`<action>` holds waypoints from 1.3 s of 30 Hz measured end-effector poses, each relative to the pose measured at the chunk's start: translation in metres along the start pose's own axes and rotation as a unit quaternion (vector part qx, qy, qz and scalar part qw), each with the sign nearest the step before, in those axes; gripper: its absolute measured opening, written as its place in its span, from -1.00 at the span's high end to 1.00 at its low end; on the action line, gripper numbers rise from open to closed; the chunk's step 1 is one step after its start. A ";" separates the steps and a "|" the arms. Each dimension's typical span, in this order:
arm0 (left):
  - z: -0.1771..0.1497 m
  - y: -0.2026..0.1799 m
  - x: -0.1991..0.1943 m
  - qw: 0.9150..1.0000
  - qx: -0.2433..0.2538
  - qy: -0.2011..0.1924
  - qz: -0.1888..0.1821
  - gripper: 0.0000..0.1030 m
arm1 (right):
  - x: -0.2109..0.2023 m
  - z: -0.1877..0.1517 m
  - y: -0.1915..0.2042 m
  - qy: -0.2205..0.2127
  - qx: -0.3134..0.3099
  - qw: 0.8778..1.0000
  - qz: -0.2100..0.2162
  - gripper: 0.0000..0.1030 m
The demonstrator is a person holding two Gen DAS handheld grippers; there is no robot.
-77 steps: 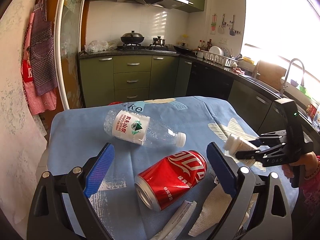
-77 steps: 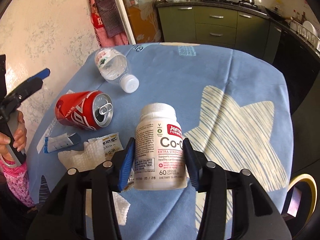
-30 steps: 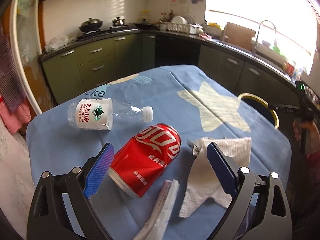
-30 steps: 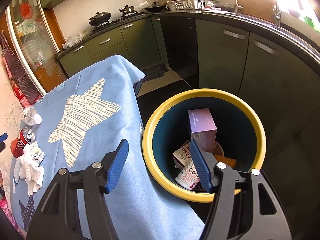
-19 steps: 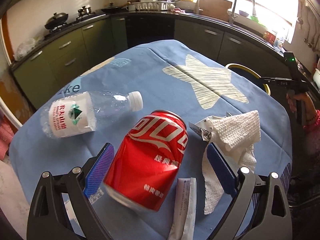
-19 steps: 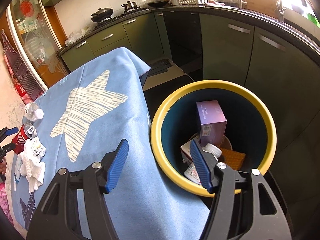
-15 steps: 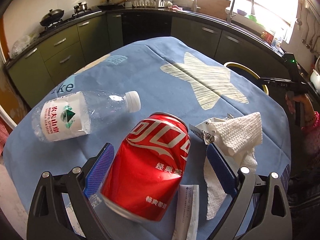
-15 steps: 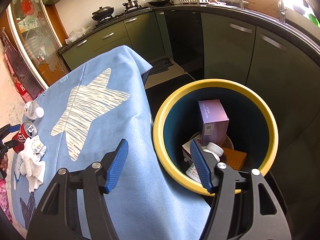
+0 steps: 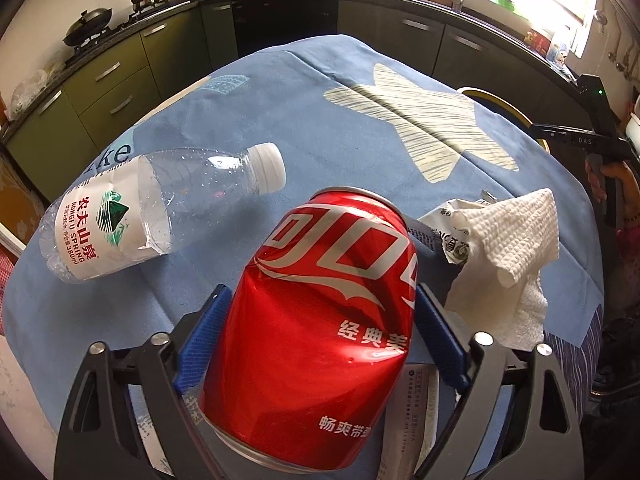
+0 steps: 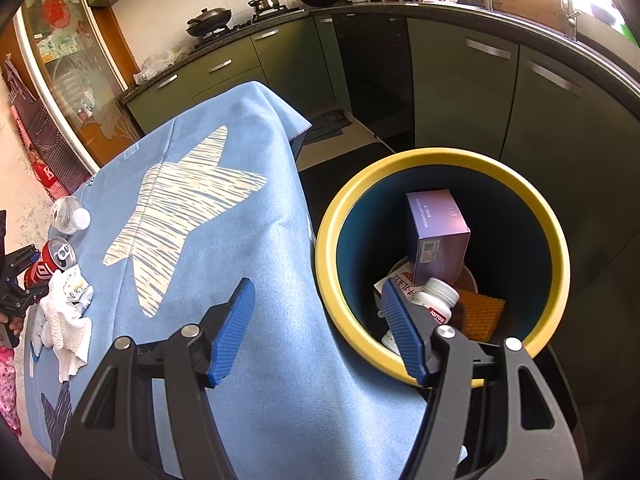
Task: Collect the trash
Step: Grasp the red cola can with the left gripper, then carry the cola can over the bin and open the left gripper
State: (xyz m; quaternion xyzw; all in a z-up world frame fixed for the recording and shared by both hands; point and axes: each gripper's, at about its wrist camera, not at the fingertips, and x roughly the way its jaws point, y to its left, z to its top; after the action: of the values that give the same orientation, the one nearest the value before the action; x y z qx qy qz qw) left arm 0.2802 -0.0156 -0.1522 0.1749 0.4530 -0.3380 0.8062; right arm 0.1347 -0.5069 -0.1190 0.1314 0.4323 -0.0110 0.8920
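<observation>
Left gripper: blue-padded jaws clamped on the flanks of a dented red aluminium drink can, which lies on its side on the blue star-print tablecloth. Just right of the can, a crumpled white paper towel over a printed wrapper; to its left, a clear plastic water bottle on its side. Right gripper: jaws spread apart, holding nothing, above the cloth edge and the yellow-rimmed dark-blue waste bin. Inside the bin: a white pill bottle and a purple carton.
</observation>
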 end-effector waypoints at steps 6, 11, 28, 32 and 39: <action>0.000 0.002 -0.003 1.000 -0.014 -0.010 0.003 -0.55 | -0.001 0.000 -0.001 -0.002 0.001 1.000 0.003 -0.21; 0.002 -0.003 -0.017 0.999 -0.012 -0.026 0.017 -0.54 | -0.003 -0.001 -0.001 -0.005 0.001 1.000 0.004 -0.21; 0.075 -0.091 -0.062 0.996 0.043 -0.081 0.005 -0.53 | -0.036 -0.003 -0.027 -0.029 0.001 0.999 -0.019 -0.21; 0.120 -0.140 -0.053 0.992 0.071 -0.091 -0.045 -0.53 | -0.055 -0.008 -0.053 -0.041 0.015 0.998 -0.038 -0.21; 0.194 -0.241 -0.005 0.982 0.125 -0.083 -0.110 -0.53 | -0.088 -0.031 -0.113 -0.062 0.068 0.993 -0.068 -0.22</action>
State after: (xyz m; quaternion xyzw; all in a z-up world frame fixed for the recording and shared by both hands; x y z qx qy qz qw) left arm 0.2278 -0.2988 -0.0398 0.1946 0.3550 -0.4923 0.7706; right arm 0.0408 -0.6164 -0.0941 0.1611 0.3827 -0.1087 0.9032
